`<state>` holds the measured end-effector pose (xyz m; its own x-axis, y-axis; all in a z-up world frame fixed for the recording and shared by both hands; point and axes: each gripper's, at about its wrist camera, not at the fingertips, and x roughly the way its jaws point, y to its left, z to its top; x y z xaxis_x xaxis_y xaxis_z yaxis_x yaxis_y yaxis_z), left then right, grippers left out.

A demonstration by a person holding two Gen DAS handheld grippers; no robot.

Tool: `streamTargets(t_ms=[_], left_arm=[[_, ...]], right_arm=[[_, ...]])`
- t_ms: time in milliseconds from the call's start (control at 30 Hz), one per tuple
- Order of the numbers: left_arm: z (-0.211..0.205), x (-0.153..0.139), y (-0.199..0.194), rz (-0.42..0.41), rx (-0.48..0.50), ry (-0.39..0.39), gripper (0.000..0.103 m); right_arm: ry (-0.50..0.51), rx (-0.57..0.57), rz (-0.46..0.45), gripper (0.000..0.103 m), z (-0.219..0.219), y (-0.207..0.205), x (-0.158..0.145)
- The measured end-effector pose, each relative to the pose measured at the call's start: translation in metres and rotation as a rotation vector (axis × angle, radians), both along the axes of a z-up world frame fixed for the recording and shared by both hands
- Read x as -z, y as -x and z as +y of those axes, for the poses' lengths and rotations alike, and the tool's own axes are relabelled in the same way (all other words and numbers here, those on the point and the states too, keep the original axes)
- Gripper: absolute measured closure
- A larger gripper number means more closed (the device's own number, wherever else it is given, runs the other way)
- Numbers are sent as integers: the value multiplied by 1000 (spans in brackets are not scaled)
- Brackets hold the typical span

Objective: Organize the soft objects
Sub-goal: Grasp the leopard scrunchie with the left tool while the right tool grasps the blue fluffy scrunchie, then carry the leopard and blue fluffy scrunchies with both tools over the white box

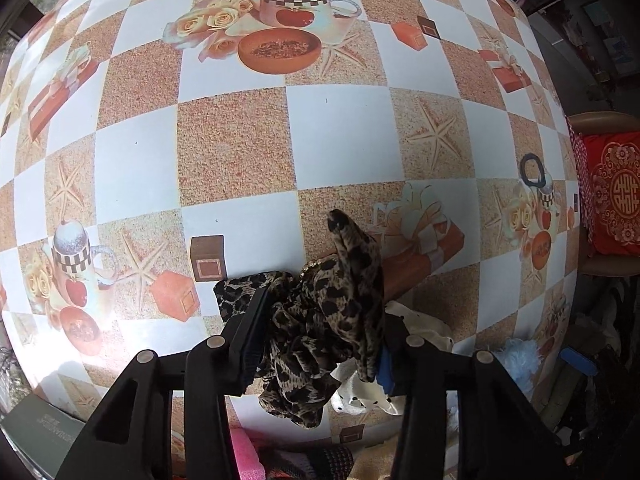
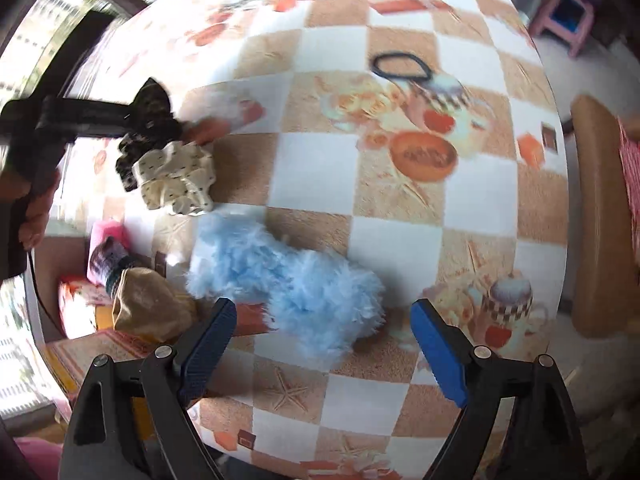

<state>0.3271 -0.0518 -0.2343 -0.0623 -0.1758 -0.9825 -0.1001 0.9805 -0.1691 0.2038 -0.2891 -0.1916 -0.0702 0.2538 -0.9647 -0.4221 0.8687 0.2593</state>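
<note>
The left gripper (image 1: 320,332) has its two pads partway closed around a leopard-print scrunchie (image 1: 328,312), the left pad against the bunched fabric and the blue right pad tucked behind a fold of it; the cloth fills the gap, so the grip looks taken, though how firmly the pads press cannot be told. One loose tail of the print sticks up toward the far side. Just to the right of it, partly underneath, lies a cream dotted scrunchie (image 1: 372,396), touching the leopard one. The judgement here is that a clean lift needs the pads to bite only the print fabric, low on the bundle, and to rise straight so the cream piece is not dragged along.

The right gripper (image 2: 322,334) stands wide open and holds nothing; its blue pads flank the near end of a fluffy blue piece (image 2: 296,284) lying on the checked tablecloth (image 2: 396,240) below it. The picture is blurred, so whether the pads touch the fluff is unclear. To take it well the pads should probably sink around its middle, since long pile compresses and slips.

Farther out, a black hair tie (image 2: 400,66) lies apart toward the far side, and a tan cloth bundle (image 2: 148,308) sits at the near left edge.
</note>
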Motion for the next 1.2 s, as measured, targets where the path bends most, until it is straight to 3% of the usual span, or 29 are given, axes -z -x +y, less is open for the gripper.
streamTargets(t_ms=[133, 233, 333, 433, 700, 767, 800, 867, 933, 1200], left_arm=[[1, 0, 5, 8, 9, -17, 52], [-4, 6, 8, 16, 4, -20, 51], [-4, 11, 11, 18, -2, -25, 50], [-7, 13, 12, 13, 12, -43, 50], [-13, 12, 21, 11, 14, -61, 55], [-14, 6, 27, 6, 20, -74, 56], [-14, 3, 29, 0, 20, -80, 57], [-13, -2, 34, -18, 19, -81, 57], [-13, -9, 38, -38, 20, -86, 57], [-11, -53, 76, -113, 45, -72, 57]], right_arm=[[121, -288, -108, 13, 54, 7, 15], [179, -369, -101, 13, 74, 14, 42], [194, -390, -93, 13, 77, 16, 54], [193, -375, -65, 0, 72, 14, 62], [198, -337, -35, 0, 75, 6, 70], [194, -317, -49, 7, 76, -3, 69], [191, -307, -58, 17, 80, -6, 68], [180, -293, -74, 38, 77, -14, 58], [171, -272, -77, 69, 73, -18, 53], [50, -30, 31, 71, 29, -34, 33]])
